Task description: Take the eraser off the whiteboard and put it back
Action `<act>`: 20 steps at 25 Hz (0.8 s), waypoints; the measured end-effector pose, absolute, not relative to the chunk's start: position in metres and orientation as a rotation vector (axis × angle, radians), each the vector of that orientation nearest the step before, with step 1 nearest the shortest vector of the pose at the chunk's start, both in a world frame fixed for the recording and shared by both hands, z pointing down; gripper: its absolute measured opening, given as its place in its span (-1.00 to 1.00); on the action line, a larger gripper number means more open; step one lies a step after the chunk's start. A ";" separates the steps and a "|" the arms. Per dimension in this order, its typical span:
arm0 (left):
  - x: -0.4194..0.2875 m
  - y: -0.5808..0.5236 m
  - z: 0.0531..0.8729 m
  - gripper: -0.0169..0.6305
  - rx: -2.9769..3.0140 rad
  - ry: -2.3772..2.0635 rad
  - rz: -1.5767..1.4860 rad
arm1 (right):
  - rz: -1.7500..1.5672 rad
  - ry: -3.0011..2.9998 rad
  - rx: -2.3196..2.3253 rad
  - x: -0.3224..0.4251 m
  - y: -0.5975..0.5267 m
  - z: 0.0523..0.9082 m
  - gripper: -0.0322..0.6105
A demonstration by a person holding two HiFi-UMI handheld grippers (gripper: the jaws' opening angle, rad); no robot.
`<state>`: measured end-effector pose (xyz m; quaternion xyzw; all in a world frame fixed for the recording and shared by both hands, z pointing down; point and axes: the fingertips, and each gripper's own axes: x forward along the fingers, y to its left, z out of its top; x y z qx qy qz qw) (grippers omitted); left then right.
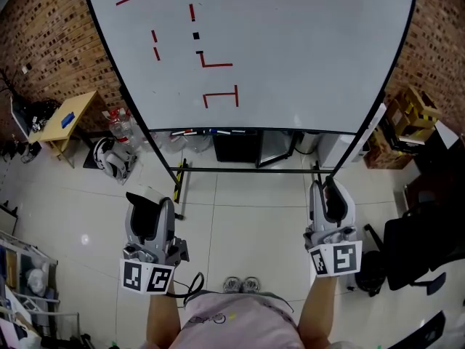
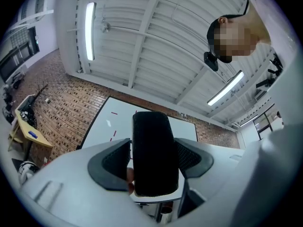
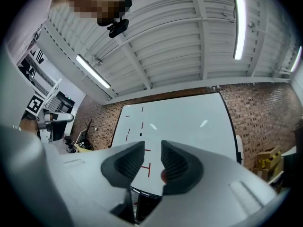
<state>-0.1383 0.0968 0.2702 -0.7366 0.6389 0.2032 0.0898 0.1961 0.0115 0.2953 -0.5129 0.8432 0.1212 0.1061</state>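
Left gripper: pale grey moulded shell, ribbed dark pads clamped on eraser. Eraser: black rounded oblong block, fine felt-like grain, upright between jaws, off board. Right gripper: same ribbed pads slightly apart, narrow gap, nothing in it. Below: glossy pale floor tiles. Ahead: whiteboard, smooth white face in thin black frame, short red strokes, one small black square mark. Behind: rough red brick wall.

Bright ceiling tubes light sharp frames; fisheye edges bend.
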 end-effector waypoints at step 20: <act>-0.161 0.101 0.262 -0.05 -2.163 1.884 0.605 | 0.370 2.469 -1.516 0.177 0.013 0.290 -0.58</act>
